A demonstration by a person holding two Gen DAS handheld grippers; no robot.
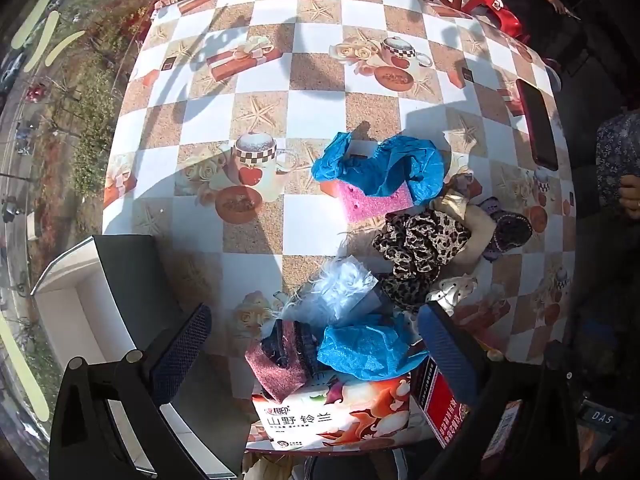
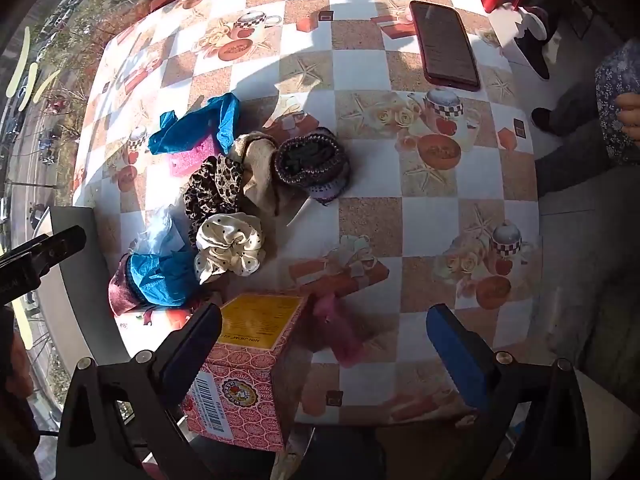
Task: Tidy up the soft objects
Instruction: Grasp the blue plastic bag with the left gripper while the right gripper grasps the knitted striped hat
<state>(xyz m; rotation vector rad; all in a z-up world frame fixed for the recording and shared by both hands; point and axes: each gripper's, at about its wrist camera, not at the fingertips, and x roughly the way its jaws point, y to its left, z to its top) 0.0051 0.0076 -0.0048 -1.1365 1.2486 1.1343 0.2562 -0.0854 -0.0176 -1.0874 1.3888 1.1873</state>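
A heap of soft things lies on the checkered tablecloth (image 1: 304, 112). In the left wrist view I see a blue cloth (image 1: 396, 164) over a pink sponge (image 1: 376, 204), a leopard scrunchie (image 1: 420, 248), a white feathery piece (image 1: 344, 284), another blue cloth (image 1: 368, 352) and a maroon velvet piece (image 1: 276, 368). The right wrist view adds a cream dotted scrunchie (image 2: 230, 248), a dark knitted piece (image 2: 312, 160) and a beige cloth (image 2: 256, 168). My left gripper (image 1: 316, 352) hangs open above the near end of the heap. My right gripper (image 2: 324, 348) is open above a red patterned box (image 2: 248, 376), holding nothing.
A phone in a red case (image 2: 446, 44) lies at the table's far right. A tissue pack (image 1: 332, 416) sits at the near edge. A grey-and-white open bin (image 1: 92, 304) stands left of the table. A person in a flowered sleeve (image 2: 616, 104) is at the right.
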